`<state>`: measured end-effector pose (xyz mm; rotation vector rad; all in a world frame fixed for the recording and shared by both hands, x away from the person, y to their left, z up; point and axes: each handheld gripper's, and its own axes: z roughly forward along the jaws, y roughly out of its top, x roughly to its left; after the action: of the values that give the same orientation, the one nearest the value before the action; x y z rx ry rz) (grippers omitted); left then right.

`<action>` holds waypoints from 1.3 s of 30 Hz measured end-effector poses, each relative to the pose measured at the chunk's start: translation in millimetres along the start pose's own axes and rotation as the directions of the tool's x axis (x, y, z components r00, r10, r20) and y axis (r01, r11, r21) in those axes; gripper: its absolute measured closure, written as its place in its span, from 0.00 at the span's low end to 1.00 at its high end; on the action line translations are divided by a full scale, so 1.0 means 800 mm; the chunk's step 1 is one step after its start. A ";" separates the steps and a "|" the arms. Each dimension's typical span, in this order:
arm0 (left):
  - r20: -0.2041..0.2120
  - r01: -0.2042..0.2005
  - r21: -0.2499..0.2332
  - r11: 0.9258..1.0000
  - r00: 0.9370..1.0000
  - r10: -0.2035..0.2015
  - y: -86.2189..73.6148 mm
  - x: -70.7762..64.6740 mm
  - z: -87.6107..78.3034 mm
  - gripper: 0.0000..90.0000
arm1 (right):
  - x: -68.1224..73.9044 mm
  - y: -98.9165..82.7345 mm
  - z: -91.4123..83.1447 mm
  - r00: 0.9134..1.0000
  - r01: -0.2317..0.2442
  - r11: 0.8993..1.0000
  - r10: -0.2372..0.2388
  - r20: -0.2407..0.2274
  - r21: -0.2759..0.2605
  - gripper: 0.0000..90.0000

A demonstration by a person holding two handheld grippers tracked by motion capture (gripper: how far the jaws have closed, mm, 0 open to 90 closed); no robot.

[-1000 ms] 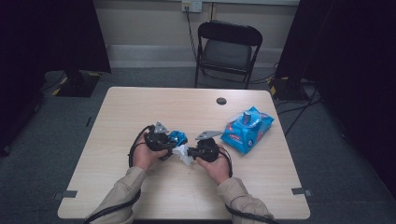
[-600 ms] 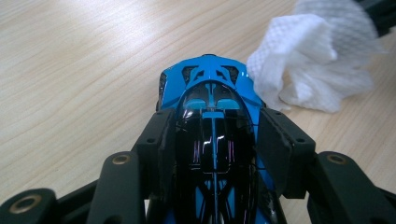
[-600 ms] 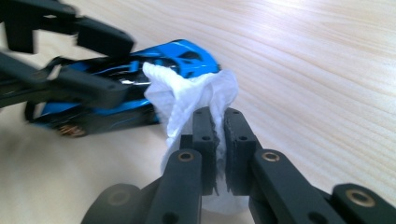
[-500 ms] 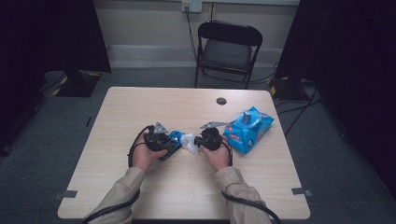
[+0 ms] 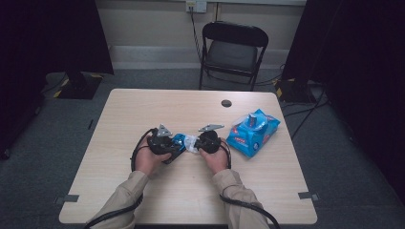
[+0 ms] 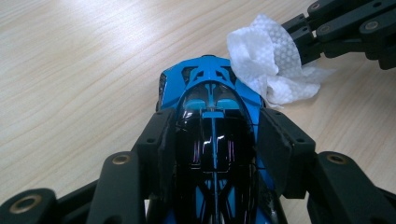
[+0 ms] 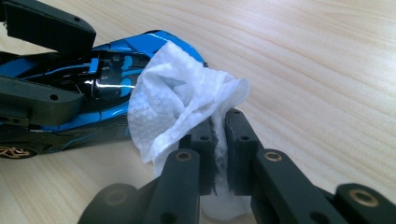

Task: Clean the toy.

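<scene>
Clamping a blue and black toy car (image 6: 212,140) by its flanks, the left hand-held gripper (image 6: 212,154) has a pad pressed to each side, and its own view lays out the glossy dark canopy and the blue end pointing away from the camera. Over in the right gripper view, the right hand-held gripper (image 7: 219,140) has its jaws pinched nearly together on a crumpled white wipe (image 7: 182,102), and that wipe is pressed against the car's blue bodywork, a gold wheel (image 7: 11,151) peeking out at the lower left. From the high view the car (image 5: 176,141) and wipe (image 5: 191,142) shrink to a small blue and white patch between the two grippers, but it places them: middle of the bench (image 5: 143,109), a little towards the near edge. It also brings in a blue wipes packet (image 5: 252,133) lying towards the right edge, near the right hand (image 5: 216,160), and a small dark round spot (image 5: 226,103) close to the far edge.
</scene>
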<state>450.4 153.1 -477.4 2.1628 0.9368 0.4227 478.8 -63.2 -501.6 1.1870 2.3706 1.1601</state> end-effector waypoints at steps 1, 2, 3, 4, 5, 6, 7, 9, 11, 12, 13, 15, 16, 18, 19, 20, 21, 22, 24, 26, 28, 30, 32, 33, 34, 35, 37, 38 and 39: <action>-0.001 -0.005 0.003 1.000 1.000 0.005 0.000 0.001 -0.001 0.53 | 0.001 -0.001 0.000 1.000 -0.008 1.000 0.008 -0.001 0.001 0.93; 0.004 0.003 0.005 1.000 1.000 -0.003 0.000 0.000 -0.001 0.53 | 0.002 -0.001 0.000 1.000 -0.013 1.000 0.013 -0.002 0.001 0.93; 0.005 0.006 0.006 1.000 1.000 -0.006 0.000 0.000 -0.001 0.53 | 0.003 -0.001 0.000 1.000 -0.011 1.000 0.011 -0.006 0.001 0.93; 0.004 0.005 0.005 1.000 1.000 -0.005 0.000 0.000 -0.001 0.53 | 0.004 -0.001 -0.001 1.000 -0.006 1.000 0.006 -0.006 0.004 0.93; 0.003 0.006 0.004 1.000 1.000 -0.006 0.000 0.000 -0.001 0.53 | 0.004 -0.002 -0.001 1.000 -0.010 1.000 0.010 -0.009 0.002 0.93; 0.002 0.008 0.004 1.000 1.000 -0.008 0.000 0.000 -0.001 0.53 | 0.005 -0.003 -0.002 1.000 -0.016 1.000 0.016 -0.014 0.002 0.93; 0.002 0.005 0.005 1.000 1.000 -0.005 0.000 0.000 -0.001 0.53 | 0.006 -0.004 -0.002 1.000 -0.014 1.000 0.014 -0.017 -0.001 0.93; 0.002 0.005 0.007 1.000 1.000 -0.005 0.000 0.000 -0.001 0.53 | 0.007 -0.005 -0.004 1.000 -0.019 1.000 0.019 -0.023 0.000 0.93; 0.000 0.008 0.004 1.000 1.000 -0.008 0.000 -0.001 -0.001 0.53 | 0.009 -0.007 -0.005 0.999 -0.014 1.000 0.014 -0.029 0.001 0.93; 0.001 0.008 0.005 1.000 1.000 -0.008 0.000 -0.001 -0.001 0.53 | 0.010 -0.008 -0.005 0.999 -0.011 1.000 0.011 -0.036 0.001 0.93; 0.001 0.009 0.004 1.000 1.000 -0.009 0.000 -0.001 -0.001 0.53 | 0.011 -0.008 -0.006 0.999 -0.016 1.000 0.016 -0.046 0.006 0.93; 0.000 0.009 0.007 1.000 1.000 -0.009 0.000 -0.001 -0.001 0.53 | 0.014 -0.009 -0.007 0.998 -0.010 1.000 0.010 -0.057 0.008 0.93; -0.001 0.003 0.007 1.000 1.000 -0.003 0.000 0.000 -0.001 0.53 | 0.016 -0.010 -0.007 0.998 -0.009 1.000 0.010 -0.065 0.010 0.93; -0.001 0.004 0.010 1.000 1.000 -0.004 0.001 0.000 -0.001 0.53 | 0.021 -0.011 -0.007 0.997 -0.001 1.000 0.002 -0.075 0.013 0.94; -0.002 0.009 0.007 1.000 1.000 -0.009 0.000 0.000 -0.001 0.53 | 0.024 -0.011 -0.007 0.996 0.005 1.000 -0.003 -0.084 0.014 0.94; 0.000 0.007 0.010 1.000 1.000 -0.007 0.001 0.000 -0.001 0.53 | 0.028 -0.012 -0.008 0.996 0.009 1.000 -0.008 -0.089 0.014 0.94; -0.001 0.008 0.007 1.000 1.000 -0.008 0.000 -0.001 -0.001 0.53 | 0.030 -0.013 -0.007 0.995 0.011 1.000 -0.010 -0.095 0.011 0.94; -0.002 0.009 0.006 1.000 1.000 -0.009 0.000 -0.001 -0.001 0.53 | 0.032 -0.013 -0.007 0.994 0.016 1.000 -0.015 -0.104 0.011 0.94; -0.007 0.004 0.007 1.000 1.000 -0.004 0.000 -0.001 -0.001 0.53 | 0.036 -0.014 -0.007 0.994 0.018 1.000 -0.017 -0.109 0.012 0.94; -0.003 0.012 0.004 1.000 1.000 -0.012 0.000 -0.001 -0.001 0.53 | 0.041 -0.015 -0.008 0.992 0.028 0.999 -0.026 -0.124 0.016 0.94; -0.010 0.001 0.008 1.000 1.000 -0.001 0.001 -0.001 -0.001 0.53 | 0.045 -0.016 -0.008 0.990 0.034 0.999 -0.032 -0.137 0.017 0.94; -0.005 0.005 0.010 1.000 1.000 -0.005 0.001 -0.001 -0.001 0.53 | 0.051 -0.017 -0.007 0.987 0.043 0.999 -0.040 -0.153 0.016 0.94; -0.006 0.007 0.008 1.000 1.000 -0.007 0.001 -0.001 0.000 0.53 | 0.059 -0.018 -0.006 0.985 0.053 0.998 -0.050 -0.167 0.016 0.94; -0.012 0.004 0.008 1.000 1.000 -0.004 0.001 -0.001 -0.001 0.53 | 0.062 -0.018 -0.006 0.983 0.057 0.998 -0.053 -0.173 0.015 0.94; -0.012 0.003 0.009 1.000 1.000 -0.003 0.001 -0.001 -0.001 0.53 | 0.064 -0.019 -0.006 0.983 0.058 0.998 -0.055 -0.177 0.014 0.94; -0.011 0.003 0.009 1.000 1.000 -0.003 0.001 -0.001 -0.001 0.53 | 0.066 -0.019 -0.006 0.981 0.058 0.998 -0.054 -0.184 0.015 0.94; -0.003 0.012 0.009 1.000 1.000 -0.012 0.000 -0.001 -0.001 0.53 | 0.067 -0.020 -0.006 0.980 0.054 0.998 -0.050 -0.193 0.016 0.94; -0.003 0.014 0.010 1.000 1.000 -0.014 0.001 -0.001 -0.001 0.53 | 0.068 -0.020 -0.006 0.979 0.050 0.999 -0.045 -0.200 0.017 0.94; -0.005 0.010 0.010 1.000 1.000 -0.010 0.001 -0.001 -0.001 0.53 | 0.069 -0.020 -0.006 0.978 0.053 0.998 -0.048 -0.203 0.019 0.94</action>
<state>449.8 152.5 -476.5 2.1665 0.9538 0.4190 431.6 -29.6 -503.7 1.0536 2.5537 1.2945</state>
